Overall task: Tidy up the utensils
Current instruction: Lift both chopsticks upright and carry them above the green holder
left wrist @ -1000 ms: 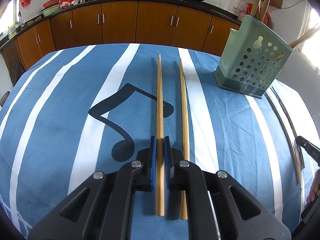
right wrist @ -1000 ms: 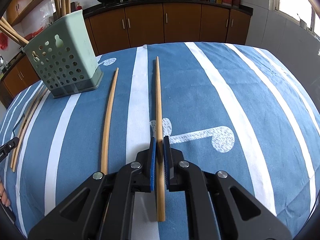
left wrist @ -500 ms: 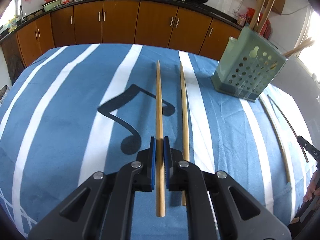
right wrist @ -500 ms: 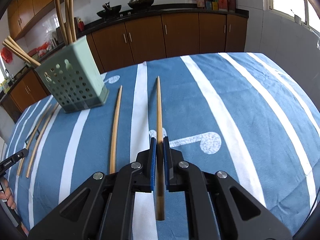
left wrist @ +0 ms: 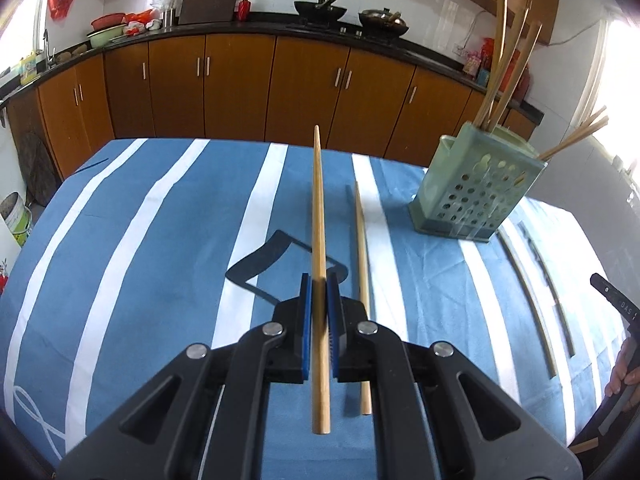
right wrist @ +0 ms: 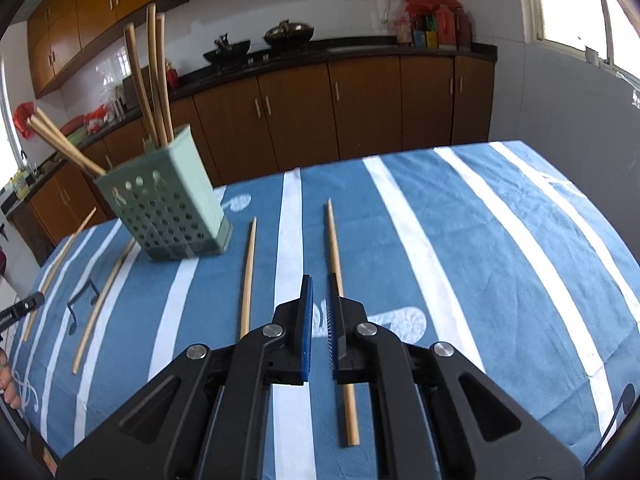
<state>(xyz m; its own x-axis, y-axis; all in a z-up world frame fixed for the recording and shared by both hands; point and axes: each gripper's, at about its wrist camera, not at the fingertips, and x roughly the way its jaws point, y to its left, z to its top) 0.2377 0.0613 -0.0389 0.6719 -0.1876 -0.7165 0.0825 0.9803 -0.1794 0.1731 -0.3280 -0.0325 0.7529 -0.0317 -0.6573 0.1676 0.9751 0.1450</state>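
While the left gripper [left wrist: 319, 292] pinches a bamboo chopstick [left wrist: 319, 208] clear of the striped cloth [left wrist: 160, 240], keep it level and tip it upright only above the green holder [left wrist: 476, 196]. The right gripper [right wrist: 319, 292] is pressed together, empty; a loose chopstick [right wrist: 334, 248] lies on the cloth beside it.

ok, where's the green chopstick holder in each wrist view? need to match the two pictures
Left wrist: green chopstick holder sits upper right, on the far right part of the blue striped cloth, with chopsticks sticking out of it.
Right wrist: it is upper left, towards the cloth's far left edge.
Shared landmark: the black wok on the counter behind the table.
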